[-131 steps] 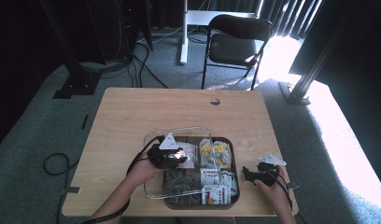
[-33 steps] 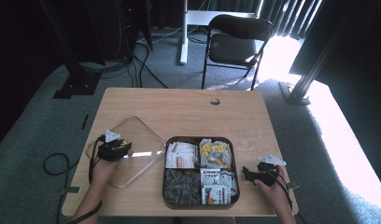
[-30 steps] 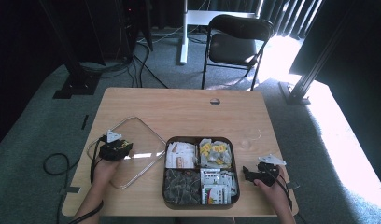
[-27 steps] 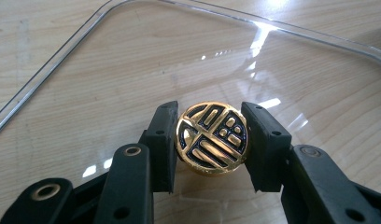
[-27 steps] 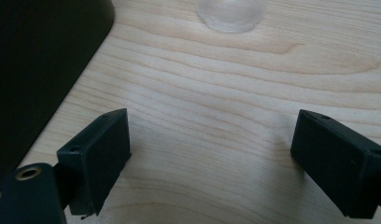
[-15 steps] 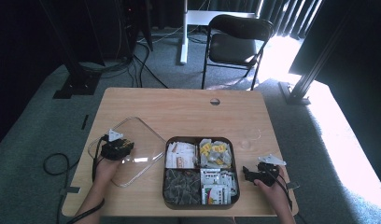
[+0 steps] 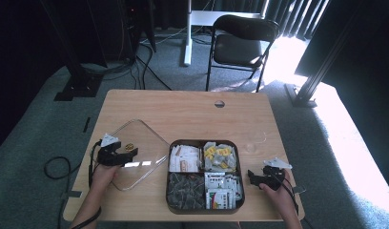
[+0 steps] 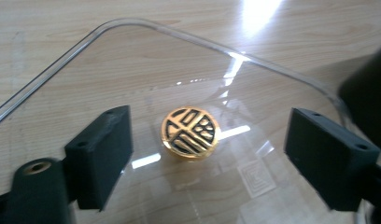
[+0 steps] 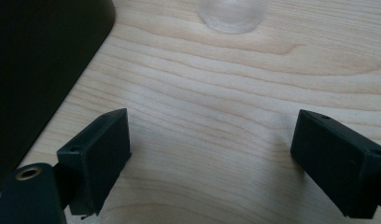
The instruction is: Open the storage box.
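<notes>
Both left gripper (image 8: 207, 154) fingers (image 8: 102, 151) newly off lid knob (image 8: 190, 132)

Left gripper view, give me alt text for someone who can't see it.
The left hand-held gripper, black jaws spread wide, points at a round gold-and-black knob on a clear rounded-square plastic lid. The lid lies flat on a light wooden table; the pads touch nothing, and the jaws have just been opening.

Black folding chair (image 7: 243, 40) and floor cables (image 7: 149, 71) beyond the wooden table (image 7: 192, 112).
</notes>
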Tool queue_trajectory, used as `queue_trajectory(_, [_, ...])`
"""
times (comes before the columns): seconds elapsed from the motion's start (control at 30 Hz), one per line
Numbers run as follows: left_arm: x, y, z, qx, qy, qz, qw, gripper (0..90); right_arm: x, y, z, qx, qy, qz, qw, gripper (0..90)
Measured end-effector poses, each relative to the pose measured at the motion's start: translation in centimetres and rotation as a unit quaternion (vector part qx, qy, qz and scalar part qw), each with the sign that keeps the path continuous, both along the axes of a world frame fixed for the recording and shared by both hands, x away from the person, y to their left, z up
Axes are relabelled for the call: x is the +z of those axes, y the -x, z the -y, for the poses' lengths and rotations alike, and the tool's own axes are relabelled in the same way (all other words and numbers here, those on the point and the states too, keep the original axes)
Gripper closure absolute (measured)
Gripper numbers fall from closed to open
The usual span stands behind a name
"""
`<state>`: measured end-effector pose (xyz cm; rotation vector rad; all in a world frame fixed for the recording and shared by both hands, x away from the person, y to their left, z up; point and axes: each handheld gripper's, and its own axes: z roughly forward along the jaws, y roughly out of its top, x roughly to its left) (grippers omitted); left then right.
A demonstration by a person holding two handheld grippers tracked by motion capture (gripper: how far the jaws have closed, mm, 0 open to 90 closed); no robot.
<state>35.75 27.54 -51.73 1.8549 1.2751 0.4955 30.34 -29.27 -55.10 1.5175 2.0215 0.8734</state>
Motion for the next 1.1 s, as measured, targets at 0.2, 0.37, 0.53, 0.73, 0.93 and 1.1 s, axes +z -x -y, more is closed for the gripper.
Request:
queue_trajectory(0.2, [-0.1, 1.1, 0.1, -0.024, -0.011, -0.003, 0.9996, 0.0, 0.0, 0.0, 0.0, 0.0, 0.0, 0.0, 1.0, 11.3])
queue_trajectory(0.37, [-0.2, 2.1, 0.2, -0.053, -0.008, -0.006, 0.9985, 0.0, 0.0, 0.0, 0.0, 0.0, 0.0, 0.0, 1.0, 11.3])
queue_trajectory(0.53, [-0.2, 3.1, 0.5, -0.075, -0.009, 0.0, 0.9971, 0.0, 0.0, 0.0, 0.0, 0.0, 0.0, 0.0, 1.0, 11.3])
queue_trajectory(0.73, [-0.4, 4.0, 1.0, -0.099, -0.015, 0.006, 0.995, 0.0, 0.0, 0.0, 0.0, 0.0, 0.0, 0.0, 1.0, 11.3])
queue_trajectory(0.93, [-0.5, 5.0, 2.2, -0.127, -0.029, 0.009, 0.9915, 0.0, 0.0, 0.0, 0.0, 0.0, 0.0, 0.0, 1.0, 11.3])
queue_trajectory(1.1, [-0.8, 5.9, 3.1, -0.156, -0.037, 0.019, 0.9869, 0.0, 0.0, 0.0, 0.0, 0.0, -0.001, 0.0, 1.0, 11.3])
